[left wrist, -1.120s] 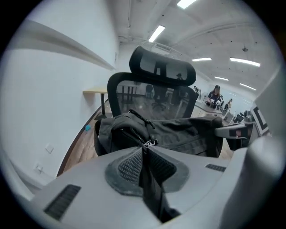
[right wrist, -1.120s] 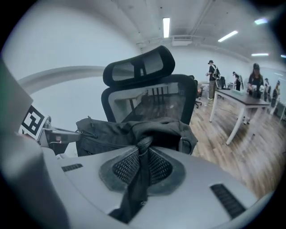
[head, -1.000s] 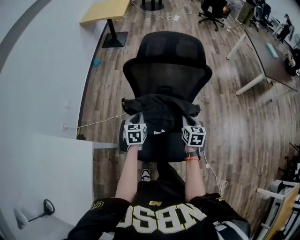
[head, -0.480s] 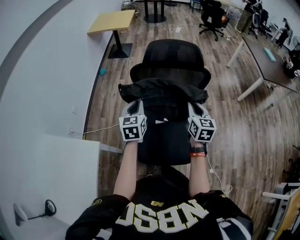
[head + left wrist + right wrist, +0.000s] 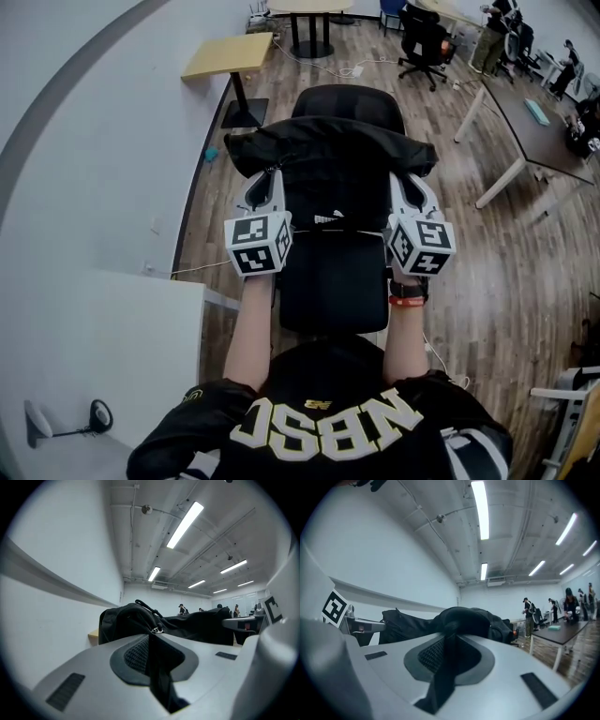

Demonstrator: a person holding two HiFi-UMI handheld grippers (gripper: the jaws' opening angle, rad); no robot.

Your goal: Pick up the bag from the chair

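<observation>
A black soft bag [image 5: 330, 164] hangs in the air above the black office chair [image 5: 333, 281], covering most of the chair's back. My left gripper [image 5: 270, 180] is shut on the bag's left end, with dark fabric pinched between its jaws. In the left gripper view the bag [image 5: 129, 620] bulges just past the left gripper [image 5: 152, 641]. My right gripper [image 5: 405, 184] is shut on the bag's right end. The right gripper view has the bag [image 5: 464, 618] rising beyond the right gripper [image 5: 447, 644], black cloth in the slot.
A white wall runs along the left, with a white desk [image 5: 94, 347] at lower left. A yellow table [image 5: 230, 54] stands beyond the chair. At right are a dark table [image 5: 544, 112], another office chair [image 5: 424, 33] and people far back.
Both grippers have risen with the bag, lifting it off the chair seat and up in front of the chair's back. The seat now shows bare.
</observation>
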